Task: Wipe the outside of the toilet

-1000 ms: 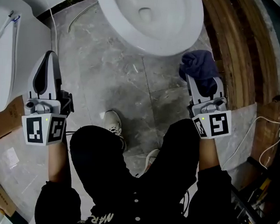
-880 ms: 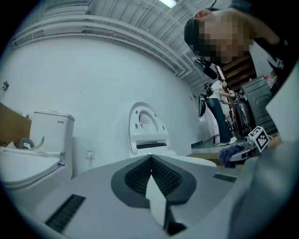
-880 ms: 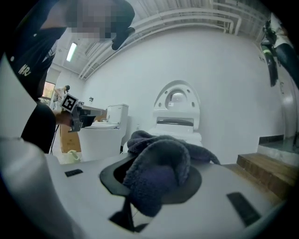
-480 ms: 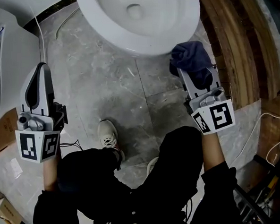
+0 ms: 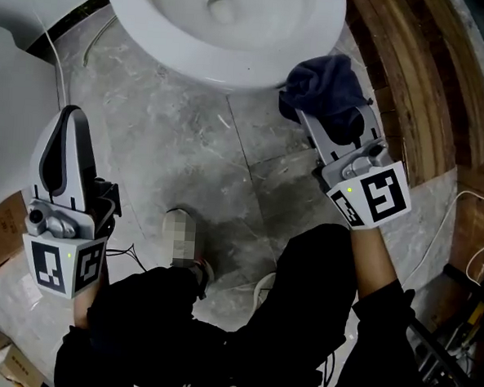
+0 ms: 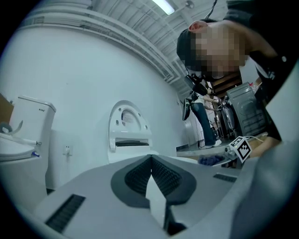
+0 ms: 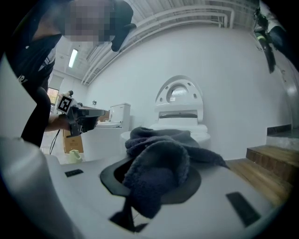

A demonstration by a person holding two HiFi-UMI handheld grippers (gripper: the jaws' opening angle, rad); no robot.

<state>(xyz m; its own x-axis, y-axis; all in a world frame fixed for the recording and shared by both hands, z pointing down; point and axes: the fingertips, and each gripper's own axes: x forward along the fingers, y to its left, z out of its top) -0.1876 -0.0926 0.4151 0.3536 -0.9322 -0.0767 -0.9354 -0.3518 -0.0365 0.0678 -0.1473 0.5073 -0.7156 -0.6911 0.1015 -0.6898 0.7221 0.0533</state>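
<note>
The white toilet bowl (image 5: 228, 24) fills the top of the head view, seat lid raised behind it (image 7: 179, 100). My right gripper (image 5: 306, 102) is shut on a dark blue cloth (image 5: 322, 87), which bunches over its jaws (image 7: 159, 163) and sits just below the bowl's front right rim, close to touching it. My left gripper (image 5: 68, 129) hangs over the grey floor at the left, well apart from the bowl, jaws shut with nothing between them (image 6: 150, 161).
A wooden step (image 5: 413, 68) runs along the right. A second white toilet (image 5: 5, 117) stands at the far left, with a cardboard box (image 5: 2, 231) below it. White cables (image 5: 460, 235) trail on the marble floor (image 5: 188, 144). My shoes (image 5: 182, 238) stand mid-floor.
The right gripper with the cloth has moved up and left toward the bowl's front rim. The view has shifted closer to the toilet; the left gripper has dropped slightly lower.
</note>
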